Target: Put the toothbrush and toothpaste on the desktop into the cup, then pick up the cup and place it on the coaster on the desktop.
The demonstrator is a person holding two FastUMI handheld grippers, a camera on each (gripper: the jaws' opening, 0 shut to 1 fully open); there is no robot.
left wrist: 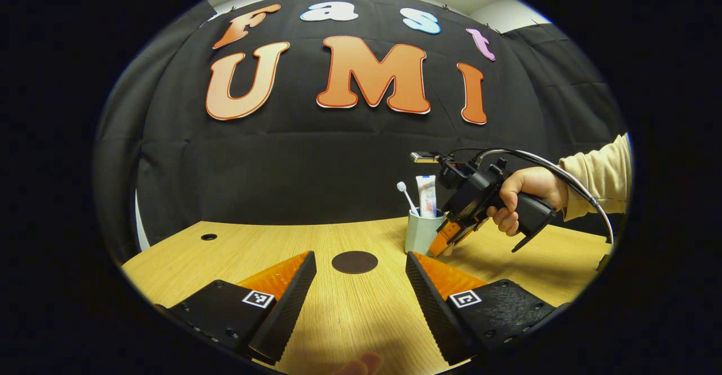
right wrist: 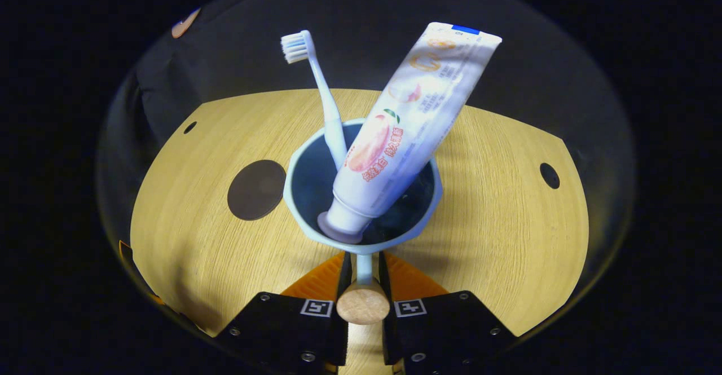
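Nearest us, the right claw (right wrist: 364,285) pinches the cup's (right wrist: 361,192) handle (left claw (left wrist: 361,301) wide, idle), and we fear tilting could spill the toothpaste (right wrist: 403,132) and toothbrush (right wrist: 321,87) before the coaster (right wrist: 256,189) to its left on the counter (right wrist: 496,206).

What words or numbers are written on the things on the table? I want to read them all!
Toothpaste: red and dark print along the tube, too blurred to read.
Square tags on the right gripper: black-and-white patterns, no words.
Toothbrush: no writing to be seen.
Cup: no writing to be seen.
So no word or number here can be read clearly.
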